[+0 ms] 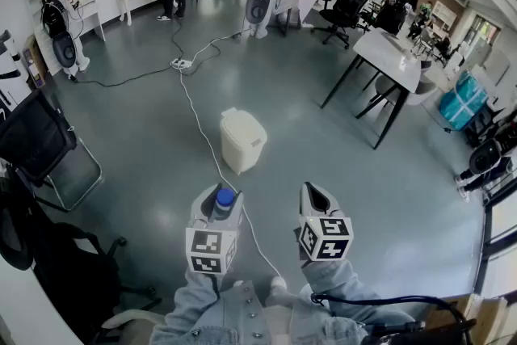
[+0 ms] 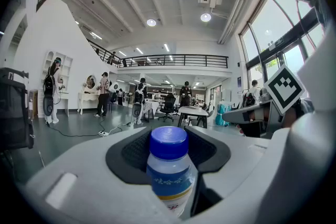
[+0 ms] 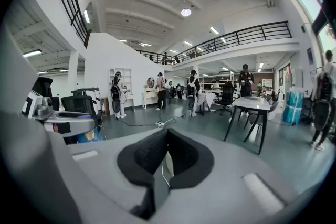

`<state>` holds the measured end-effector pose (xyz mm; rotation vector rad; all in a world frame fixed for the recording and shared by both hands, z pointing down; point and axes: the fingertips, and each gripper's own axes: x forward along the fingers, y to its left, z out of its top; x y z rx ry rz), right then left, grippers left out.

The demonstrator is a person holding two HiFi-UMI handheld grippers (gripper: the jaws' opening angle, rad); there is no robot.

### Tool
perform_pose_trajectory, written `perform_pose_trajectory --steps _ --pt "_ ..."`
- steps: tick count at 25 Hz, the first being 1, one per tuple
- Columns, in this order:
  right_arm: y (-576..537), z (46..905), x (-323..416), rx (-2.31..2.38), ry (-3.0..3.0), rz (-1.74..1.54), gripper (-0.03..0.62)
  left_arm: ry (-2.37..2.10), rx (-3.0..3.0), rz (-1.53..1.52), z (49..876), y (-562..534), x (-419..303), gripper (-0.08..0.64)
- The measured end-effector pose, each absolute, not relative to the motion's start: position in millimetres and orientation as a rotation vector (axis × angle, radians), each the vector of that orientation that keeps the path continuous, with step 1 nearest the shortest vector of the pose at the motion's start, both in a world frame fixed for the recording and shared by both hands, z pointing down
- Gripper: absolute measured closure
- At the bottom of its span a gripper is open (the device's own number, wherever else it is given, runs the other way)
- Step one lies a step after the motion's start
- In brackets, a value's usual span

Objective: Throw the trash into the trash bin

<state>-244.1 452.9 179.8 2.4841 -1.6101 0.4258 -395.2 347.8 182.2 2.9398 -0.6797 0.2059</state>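
Note:
A small clear bottle (image 1: 224,201) with a blue cap and a blue-and-yellow label stands upright between the jaws of my left gripper (image 1: 216,195), which is shut on it. In the left gripper view the bottle (image 2: 169,170) fills the middle, its cap level with the black pads. My right gripper (image 1: 316,196) hangs beside it to the right, with its jaws closed together and nothing between them; its view shows the dark pads (image 3: 157,157) meeting. The cream trash bin (image 1: 242,140), lid on, stands on the grey floor a little ahead of both grippers.
A white cable (image 1: 198,121) runs across the floor past the bin's left side to a power strip (image 1: 181,63). Black office chairs (image 1: 40,143) stand at the left, a white table (image 1: 389,59) at the right. Several people stand at the far end of the room.

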Motion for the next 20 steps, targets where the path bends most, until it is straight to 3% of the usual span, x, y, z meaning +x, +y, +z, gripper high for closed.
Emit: perform_pose_trajectory --steps 20 --pt "476 201 -216 2.553 -1.586 0.555 0.589 -0.645 2.961 0.281 191 368 -368 0.356"
